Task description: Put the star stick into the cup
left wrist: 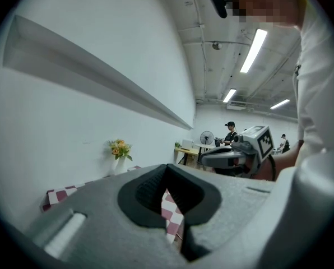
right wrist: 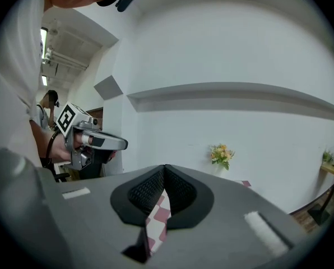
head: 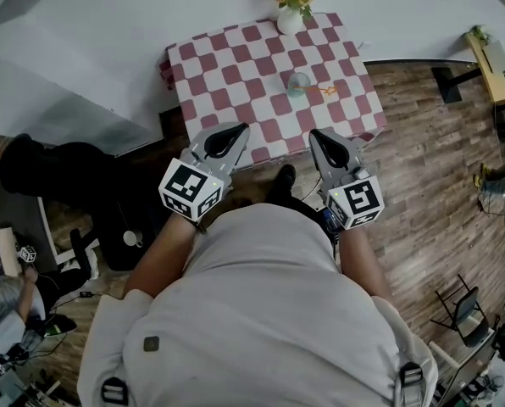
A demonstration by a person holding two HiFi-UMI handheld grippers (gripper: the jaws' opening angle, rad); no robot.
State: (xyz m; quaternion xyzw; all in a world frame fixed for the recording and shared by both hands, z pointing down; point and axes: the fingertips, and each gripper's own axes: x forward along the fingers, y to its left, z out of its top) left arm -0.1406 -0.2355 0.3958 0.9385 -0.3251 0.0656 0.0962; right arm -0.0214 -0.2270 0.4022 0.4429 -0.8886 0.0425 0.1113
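A clear cup [head: 298, 83] stands near the middle of the red-and-white checked table [head: 235, 58]. Just right of it lies a small orange star stick [head: 327, 90]. Both grippers hover short of the table's near edge, well back from the cup and stick. My left gripper [head: 233, 131] has its fingertips together with nothing between them, and it shows the same in its own view [left wrist: 167, 167]. My right gripper [head: 319, 136] is likewise shut and empty [right wrist: 165, 167]. Each gripper view shows the other gripper beside it, the right gripper [left wrist: 234, 153] and the left gripper [right wrist: 91, 142].
A white vase of yellow flowers [head: 291, 2] stands at the table's far edge against the white wall. A black bag [head: 49, 172] and a seated person [head: 15, 295] are at the left. Chairs and a stand [head: 452, 83] sit on the wood floor at the right.
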